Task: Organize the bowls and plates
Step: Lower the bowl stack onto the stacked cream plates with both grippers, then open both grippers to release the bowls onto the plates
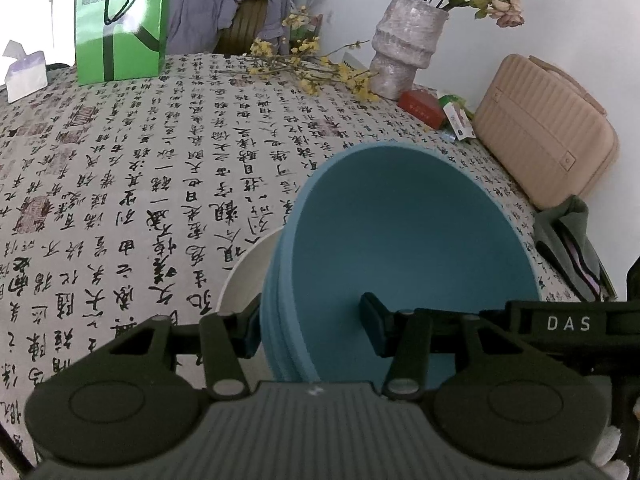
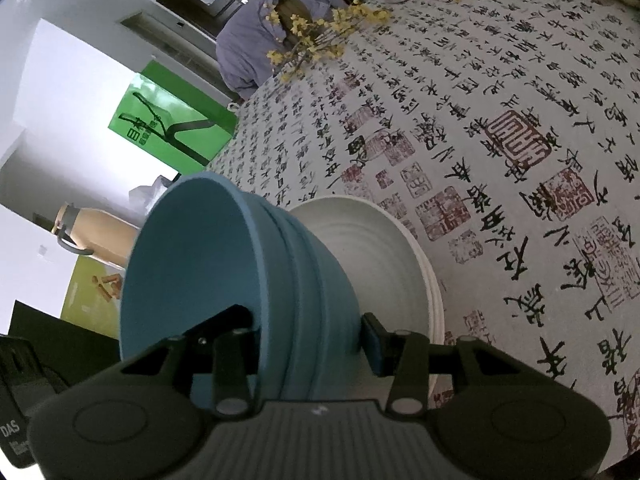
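A nested stack of blue bowls (image 1: pixel 400 248) is tilted above white plates (image 2: pixel 384 248) on the calligraphy-print tabletop (image 1: pixel 140 160). The left hand-held gripper (image 1: pixel 308 328) and the right hand-held gripper (image 2: pixel 308 340) each straddle the stack's wall, one pad inside and one outside, partly open; whether the pads press is unclear. Best to level the stack and lower it centrally onto the plates before letting go.
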`<state>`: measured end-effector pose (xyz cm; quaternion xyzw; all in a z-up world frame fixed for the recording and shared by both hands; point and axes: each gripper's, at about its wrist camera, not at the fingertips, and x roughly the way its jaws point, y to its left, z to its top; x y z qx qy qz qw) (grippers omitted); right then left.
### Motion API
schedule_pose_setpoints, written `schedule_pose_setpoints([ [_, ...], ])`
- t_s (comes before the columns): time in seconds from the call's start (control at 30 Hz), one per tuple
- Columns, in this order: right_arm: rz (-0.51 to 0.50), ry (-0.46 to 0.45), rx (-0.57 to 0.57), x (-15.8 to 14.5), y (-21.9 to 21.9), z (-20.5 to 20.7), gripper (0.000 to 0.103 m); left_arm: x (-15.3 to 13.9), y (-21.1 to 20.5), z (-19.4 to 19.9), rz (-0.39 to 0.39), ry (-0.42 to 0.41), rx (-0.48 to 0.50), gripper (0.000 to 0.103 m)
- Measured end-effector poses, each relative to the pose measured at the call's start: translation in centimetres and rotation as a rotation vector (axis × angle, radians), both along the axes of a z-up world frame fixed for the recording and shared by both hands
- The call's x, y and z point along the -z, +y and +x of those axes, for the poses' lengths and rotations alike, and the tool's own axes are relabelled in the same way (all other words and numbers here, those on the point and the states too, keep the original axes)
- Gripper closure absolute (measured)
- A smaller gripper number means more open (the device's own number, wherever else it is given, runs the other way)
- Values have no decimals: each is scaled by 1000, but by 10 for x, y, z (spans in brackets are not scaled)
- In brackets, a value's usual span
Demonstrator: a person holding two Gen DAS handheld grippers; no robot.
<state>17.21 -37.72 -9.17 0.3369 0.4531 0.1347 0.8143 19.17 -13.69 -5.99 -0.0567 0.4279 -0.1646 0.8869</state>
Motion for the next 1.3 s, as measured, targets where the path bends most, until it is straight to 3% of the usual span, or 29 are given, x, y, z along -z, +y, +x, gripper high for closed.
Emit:
schedule_pose_setpoints([
  [0.23, -67, -79, -6, -9, 3, -4, 52, 1, 5, -3, -20, -8, 3, 52],
  [0.4, -102, -149, -1, -17, 1, -16, 42, -4, 5, -10, -4, -46, -11, 43],
  [0.57, -102, -219, 0, -23, -3, -31, 38, -10, 13, -18, -33, -75, -38, 36],
  [0.63, -118, -250, -2, -27, -3, -37, 31, -12, 15, -23, -43, -96, -44, 31],
  [0.8, -179, -380, -1, -41, -1, -63, 19, -23, 20, -49, -36, -215, -84, 7],
  [0.87, -203, -427, -1, -45, 1, -72, 18, -27, 23, -62, -37, -272, -99, 1],
  [0.97, -257, -492, 5, -50, 5, -88, 12, -32, 27, -81, -35, -349, -123, 0],
  [1.03, -281, -527, 9, -52, 8, -98, 0, -34, 28, -93, -24, -393, -138, 0],
  [1.3, -410, -628, 0, -52, 29, -140, 0, -30, 38, -143, 6, -512, -193, 0],
])
